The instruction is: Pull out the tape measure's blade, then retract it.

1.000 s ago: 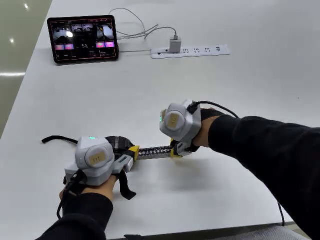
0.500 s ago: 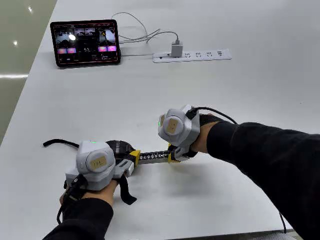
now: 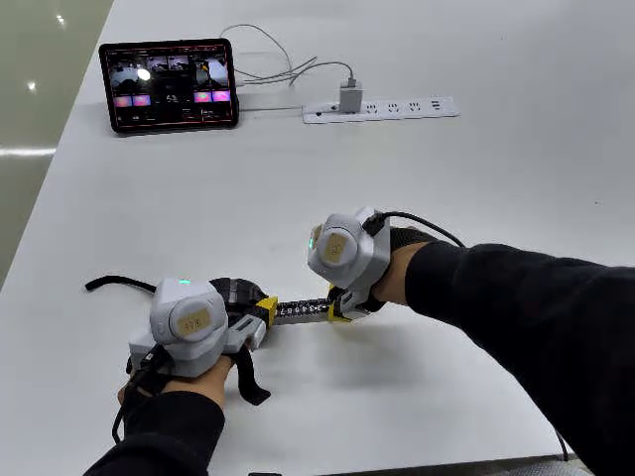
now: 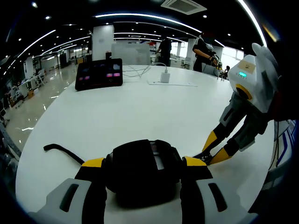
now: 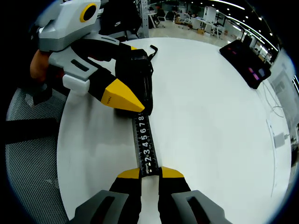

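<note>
Evidently the left hand-held gripper (image 4: 144, 163) is clamped on the tape measure (image 3: 235, 292) to pin its case to the desk (image 3: 417, 169), while the right hand-held gripper (image 5: 149, 173) pinches the blade (image 5: 144, 140) by its tip, probably to keep it feeding steadily. Against 1 second ago, less blade shows between them; the right one has drawn nearer.

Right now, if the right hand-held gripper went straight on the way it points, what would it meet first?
Most likely the tape measure's case, clamped in the left hand-held gripper: the right hand-held gripper points along the drawn-out blade at it.
</note>
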### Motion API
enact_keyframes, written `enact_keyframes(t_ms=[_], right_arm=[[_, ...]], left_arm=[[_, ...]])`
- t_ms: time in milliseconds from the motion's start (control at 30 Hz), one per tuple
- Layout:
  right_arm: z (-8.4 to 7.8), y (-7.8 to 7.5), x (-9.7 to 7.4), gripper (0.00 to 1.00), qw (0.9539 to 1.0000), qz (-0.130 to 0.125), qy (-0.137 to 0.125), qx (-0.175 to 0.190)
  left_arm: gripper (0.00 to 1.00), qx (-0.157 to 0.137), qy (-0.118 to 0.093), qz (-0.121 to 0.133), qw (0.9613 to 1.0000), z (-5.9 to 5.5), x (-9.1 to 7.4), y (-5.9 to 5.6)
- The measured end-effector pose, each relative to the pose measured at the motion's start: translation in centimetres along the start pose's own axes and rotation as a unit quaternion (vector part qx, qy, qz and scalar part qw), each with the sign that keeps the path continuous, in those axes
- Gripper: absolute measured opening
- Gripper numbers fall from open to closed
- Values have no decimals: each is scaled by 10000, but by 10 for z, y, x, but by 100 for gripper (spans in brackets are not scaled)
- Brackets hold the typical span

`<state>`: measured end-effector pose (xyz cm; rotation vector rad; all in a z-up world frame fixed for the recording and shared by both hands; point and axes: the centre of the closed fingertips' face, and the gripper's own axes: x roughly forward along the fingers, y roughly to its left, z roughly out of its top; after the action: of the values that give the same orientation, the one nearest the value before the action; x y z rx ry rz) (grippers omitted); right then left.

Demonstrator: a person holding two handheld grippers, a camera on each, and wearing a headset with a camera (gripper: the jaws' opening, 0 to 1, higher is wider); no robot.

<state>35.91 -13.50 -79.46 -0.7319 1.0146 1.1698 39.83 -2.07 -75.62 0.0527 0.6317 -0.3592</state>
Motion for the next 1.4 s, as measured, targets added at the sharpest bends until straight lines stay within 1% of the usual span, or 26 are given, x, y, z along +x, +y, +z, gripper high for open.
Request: enact_keyframes(t_ms=[233,300,767,1067,1133,1267,1400], right_arm=[[2,0,1,9,10000,36,-61,21],[3,0,1,9,9999,43,-71,-58],[9,1,3,9,9998,81,-171,28],[11,1,4,9,9998,73,-183,50],[12,2,4,9,9997,73,-218,-90],[13,2,5,9,9995,96,-316,1],[14,3,6,9,9992,101,-376,-59]], left_arm=[[58,-9,4,-19,10000,0,0,0],[58,-6,-3,-22,10000,-1,0,0],[58,-26,-6,-17,10000,-1,-1,0],[58,-29,-1,-32,10000,0,-1,0],[58,-28,-3,-36,10000,0,-1,0],[58,-52,-4,-44,10000,0,-1,0],[58,-83,2,-62,9999,-1,-1,0]])
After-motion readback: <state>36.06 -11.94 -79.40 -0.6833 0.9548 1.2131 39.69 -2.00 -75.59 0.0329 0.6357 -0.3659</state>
